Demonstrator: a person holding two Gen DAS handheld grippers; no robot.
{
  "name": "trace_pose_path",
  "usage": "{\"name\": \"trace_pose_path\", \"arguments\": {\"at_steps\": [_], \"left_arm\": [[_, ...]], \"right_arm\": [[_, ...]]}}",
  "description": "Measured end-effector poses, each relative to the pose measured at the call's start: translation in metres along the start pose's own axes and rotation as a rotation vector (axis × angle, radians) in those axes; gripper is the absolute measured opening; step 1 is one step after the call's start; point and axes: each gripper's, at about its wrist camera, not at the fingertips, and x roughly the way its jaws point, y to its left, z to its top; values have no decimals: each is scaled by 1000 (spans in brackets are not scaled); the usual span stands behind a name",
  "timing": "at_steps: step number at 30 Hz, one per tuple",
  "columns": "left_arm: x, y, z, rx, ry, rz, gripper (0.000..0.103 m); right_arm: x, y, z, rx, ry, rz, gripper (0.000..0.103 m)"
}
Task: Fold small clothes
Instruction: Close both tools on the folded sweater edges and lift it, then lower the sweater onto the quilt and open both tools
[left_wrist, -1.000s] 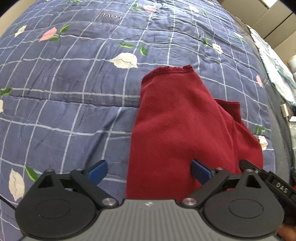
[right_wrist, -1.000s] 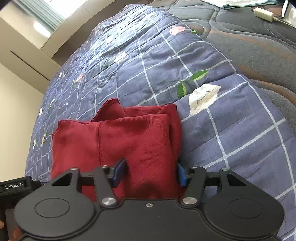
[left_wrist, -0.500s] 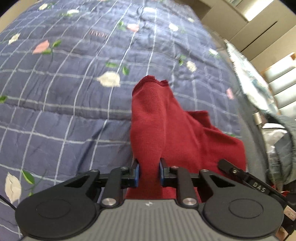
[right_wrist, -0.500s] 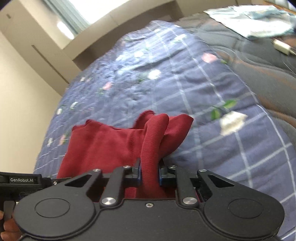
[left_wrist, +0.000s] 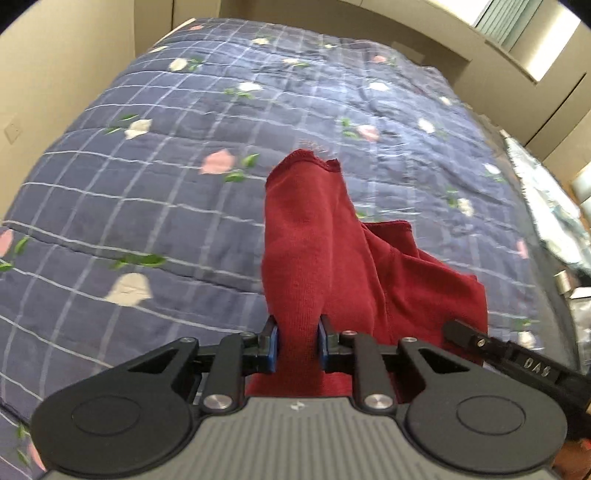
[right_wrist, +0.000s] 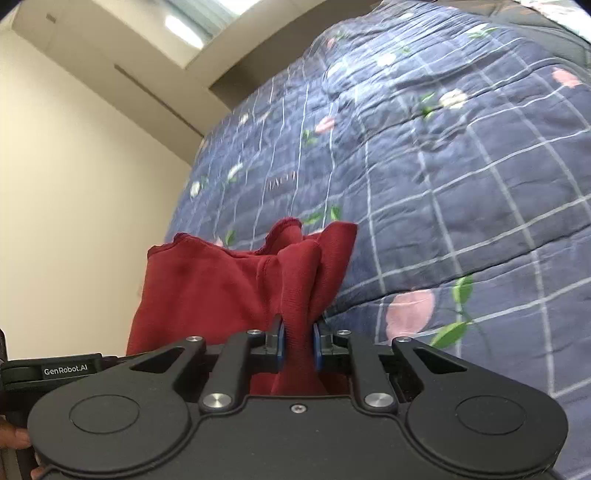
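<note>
A small dark red knit garment (left_wrist: 317, 251) is held up off a blue checked floral quilt (left_wrist: 147, 206). My left gripper (left_wrist: 297, 345) is shut on the garment's near left edge, the cloth bunched between its blue pads. My right gripper (right_wrist: 298, 345) is shut on the near right edge of the same garment (right_wrist: 221, 291), which hangs in folds in front of it. The far hem stands up loose in both views. The right gripper's body shows at the lower right of the left wrist view (left_wrist: 517, 358).
The quilt (right_wrist: 461, 177) covers the whole bed. A cream wall (right_wrist: 74, 184) rises on the left, with cupboards and a window behind the bed. A patterned cloth (left_wrist: 546, 210) and small items lie along the bed's right edge.
Both grippers closed on the garment's near edge, then lifted it off the quilt and tilted upward. The views now take in the walls and the far end of the bed.
</note>
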Motion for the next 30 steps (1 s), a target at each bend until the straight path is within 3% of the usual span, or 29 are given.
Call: {"name": "trace_pose_path", "arguments": {"at_steps": [9, 11, 15, 22, 27, 30], "left_arm": [[31, 31, -12, -18, 21, -6, 27], [28, 33, -14, -21, 19, -7, 32], [17, 35, -19, -16, 1, 25, 68], [-20, 39, -32, 7, -37, 33, 86], [-66, 39, -48, 52, -114, 34, 98], [-98, 40, -61, 64, -157, 33, 102]], "right_arm": [[11, 10, -6, -135, 10, -92, 18], [7, 13, -9, -160, -4, -109, 25], [-8, 23, -17, -206, -55, -141, 45], [-59, 60, -43, -269, -186, -169, 80], [-112, 95, -67, -296, -293, -191, 99], [-146, 115, -85, -289, -354, -204, 102]]}}
